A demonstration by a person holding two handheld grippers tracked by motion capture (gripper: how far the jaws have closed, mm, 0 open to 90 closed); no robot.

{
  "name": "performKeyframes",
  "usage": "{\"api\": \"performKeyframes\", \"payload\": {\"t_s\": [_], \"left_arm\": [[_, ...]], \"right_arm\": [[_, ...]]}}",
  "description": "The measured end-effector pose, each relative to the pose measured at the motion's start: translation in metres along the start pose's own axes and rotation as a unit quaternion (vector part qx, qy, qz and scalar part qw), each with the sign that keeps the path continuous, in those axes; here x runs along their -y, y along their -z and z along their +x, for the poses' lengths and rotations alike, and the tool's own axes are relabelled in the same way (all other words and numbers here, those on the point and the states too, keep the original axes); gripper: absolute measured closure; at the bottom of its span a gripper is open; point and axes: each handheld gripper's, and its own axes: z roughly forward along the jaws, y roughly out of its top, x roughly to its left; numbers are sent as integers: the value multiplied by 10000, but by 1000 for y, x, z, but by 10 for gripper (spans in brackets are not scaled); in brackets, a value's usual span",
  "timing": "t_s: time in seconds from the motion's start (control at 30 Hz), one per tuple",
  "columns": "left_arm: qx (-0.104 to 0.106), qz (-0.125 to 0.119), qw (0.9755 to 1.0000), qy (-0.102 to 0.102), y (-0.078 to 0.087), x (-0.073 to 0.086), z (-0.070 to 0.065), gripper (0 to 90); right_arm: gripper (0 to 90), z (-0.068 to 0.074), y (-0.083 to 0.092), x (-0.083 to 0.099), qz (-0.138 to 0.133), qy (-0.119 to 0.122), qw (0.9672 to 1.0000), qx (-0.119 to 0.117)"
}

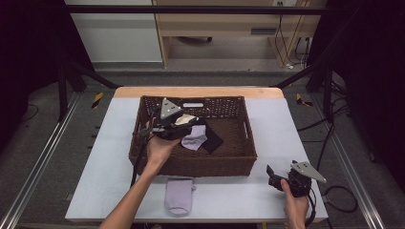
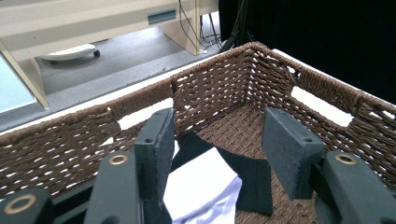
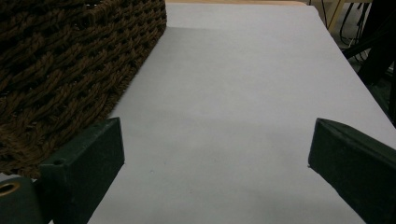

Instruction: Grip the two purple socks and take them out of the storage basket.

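Note:
A brown wicker basket [image 1: 193,164] stands in the middle of the white table [image 1: 234,198]. Inside it a lavender sock [image 1: 195,138] lies partly over a black sock [image 1: 213,139]. My left gripper [image 1: 188,123] hovers over the basket's left half, open. In the left gripper view its jaws [image 2: 217,135] stand wide apart above the lavender sock [image 2: 201,186] and the black sock [image 2: 254,179], touching neither. A second lavender sock [image 1: 178,195] lies flat on the table in front of the basket. My right gripper [image 1: 273,177] rests open near the front right corner, nothing between its jaws [image 3: 215,149].
In the right gripper view the basket's woven wall [image 3: 70,60] rises at the left, with bare table [image 3: 233,70] ahead. Black frame rails, cables and a wooden bench stand beyond the table's far edge. Cut-out handles pierce the basket's end walls [image 2: 322,100].

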Motion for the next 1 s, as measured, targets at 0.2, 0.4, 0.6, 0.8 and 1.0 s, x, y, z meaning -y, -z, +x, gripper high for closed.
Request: {"api": "performKeyframes", "payload": {"t_s": [0.2, 0.4, 0.6, 0.8, 1.0], "left_arm": [[74, 68, 9999, -61, -24, 1, -7, 443], [12, 367, 9992, -152, -45, 7, -10, 447], [-41, 722, 9973, -127, -58, 14, -9, 450], [25, 997, 9946, -287, -66, 17, -11, 445], [-40, 1465, 9877, -548, -74, 21, -17, 426]], "right_arm": [[40, 0, 0, 0, -8, -6, 10000, 3], [40, 0, 0, 0, -6, -7, 10000, -13], [39, 0, 0, 0, -7, 0, 10000, -6], [39, 0, 0, 0, 4, 3, 10000, -5], [40, 0, 0, 0, 5, 29, 10000, -3]]}}
